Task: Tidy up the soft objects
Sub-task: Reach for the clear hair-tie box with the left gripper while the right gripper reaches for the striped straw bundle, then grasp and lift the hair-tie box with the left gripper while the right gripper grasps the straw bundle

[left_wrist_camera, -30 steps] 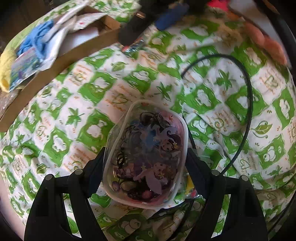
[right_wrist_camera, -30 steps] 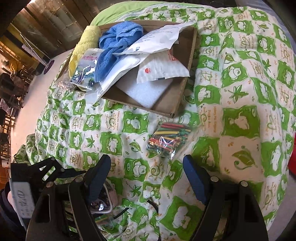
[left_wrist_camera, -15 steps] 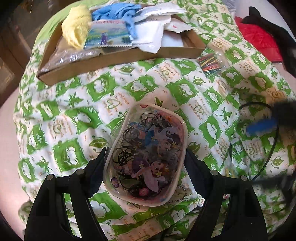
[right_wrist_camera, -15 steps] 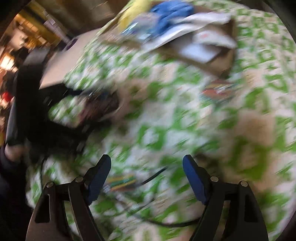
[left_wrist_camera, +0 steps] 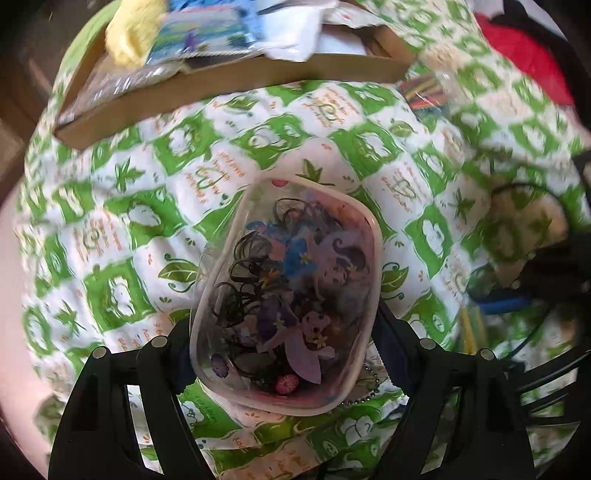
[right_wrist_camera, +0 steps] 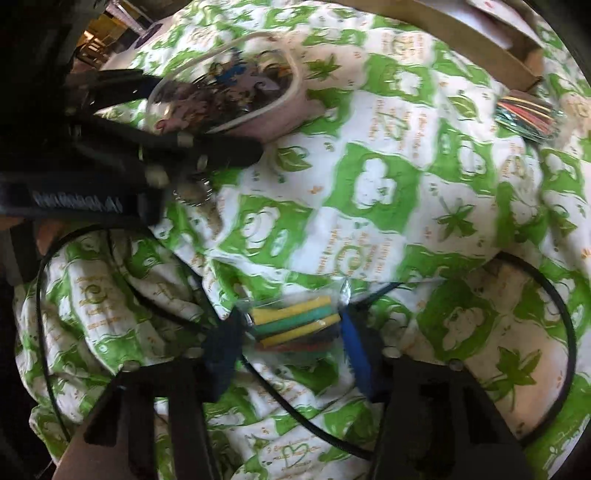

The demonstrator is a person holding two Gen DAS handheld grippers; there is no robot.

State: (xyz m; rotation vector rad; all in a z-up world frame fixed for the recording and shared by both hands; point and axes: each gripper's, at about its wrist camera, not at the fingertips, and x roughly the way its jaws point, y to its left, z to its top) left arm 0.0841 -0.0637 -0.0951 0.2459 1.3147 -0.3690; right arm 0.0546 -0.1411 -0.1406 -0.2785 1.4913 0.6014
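A clear pouch (left_wrist_camera: 288,280) printed with cartoon figures and stuffed with black hair ties hangs over the green-and-white blanket (left_wrist_camera: 110,221). My left gripper (left_wrist_camera: 284,326) is shut on its sides. In the right wrist view the same pouch (right_wrist_camera: 221,92) and the left gripper (right_wrist_camera: 177,118) sit at upper left. A small clear bag of yellow, green and red tubes (right_wrist_camera: 295,321) lies on the blanket. My right gripper (right_wrist_camera: 290,341) is closing on it and its pads meet the bag's two ends.
A shallow cardboard box (left_wrist_camera: 229,85) at the far side holds a yellow cloth (left_wrist_camera: 133,33), packets and white bags. A second bag of coloured tubes (right_wrist_camera: 524,114) lies near the box's corner. A black cable (right_wrist_camera: 554,314) loops over the blanket. A red item (left_wrist_camera: 524,55) lies far right.
The left gripper carried the pouch across the blanket, bringing the box into fuller view. The right gripper swung away from the box, dropped to the small bag and narrowed its jaws around it.
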